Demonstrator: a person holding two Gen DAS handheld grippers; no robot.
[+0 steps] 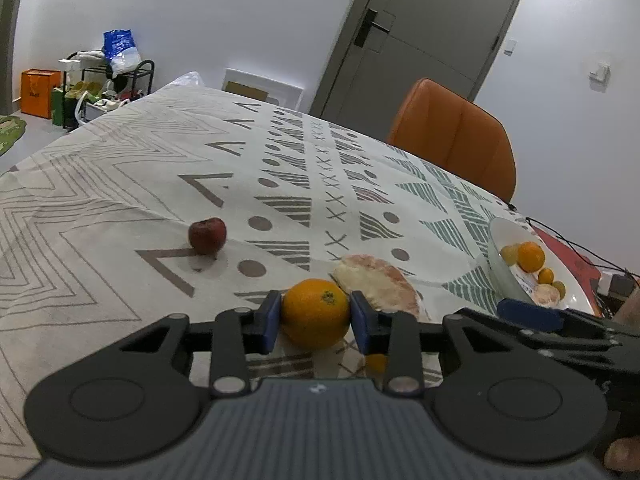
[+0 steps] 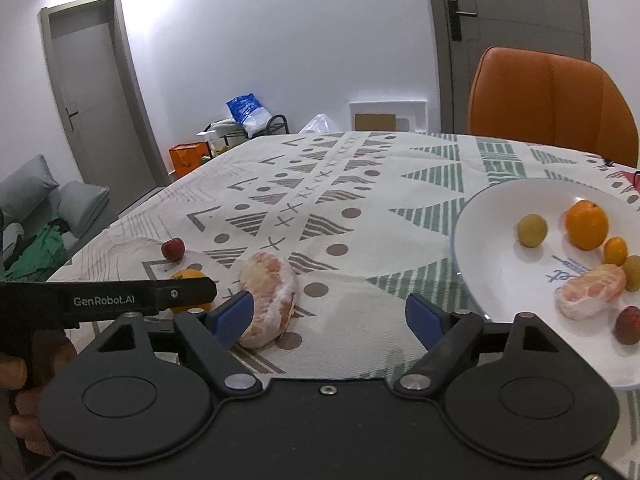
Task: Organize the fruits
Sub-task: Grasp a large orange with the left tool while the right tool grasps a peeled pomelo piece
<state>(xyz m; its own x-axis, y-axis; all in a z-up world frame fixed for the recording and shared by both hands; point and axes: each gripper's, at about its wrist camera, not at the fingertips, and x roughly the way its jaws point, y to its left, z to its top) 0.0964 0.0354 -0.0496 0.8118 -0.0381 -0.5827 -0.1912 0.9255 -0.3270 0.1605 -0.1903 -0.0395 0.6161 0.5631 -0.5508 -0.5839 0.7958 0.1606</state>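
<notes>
Orange fruit, an orange [image 1: 316, 314], sat on the tablecloth [image 1: 120, 184] squarely between the left gripper [image 1: 316, 318]'s blue pads, clamped from both sides. To its right the peeled pomelo piece [image 2: 269, 300], long axis running near-to-far, touched the right gripper [image 2: 330, 318]'s left pad; those jaws stood apart. Contact beneath was hidden.

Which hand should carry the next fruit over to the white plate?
Left, probably: the left hand-held gripper already has its pads against the orange. The right hand-held gripper stands open beside the peeled pomelo, nearer the plate.
</notes>
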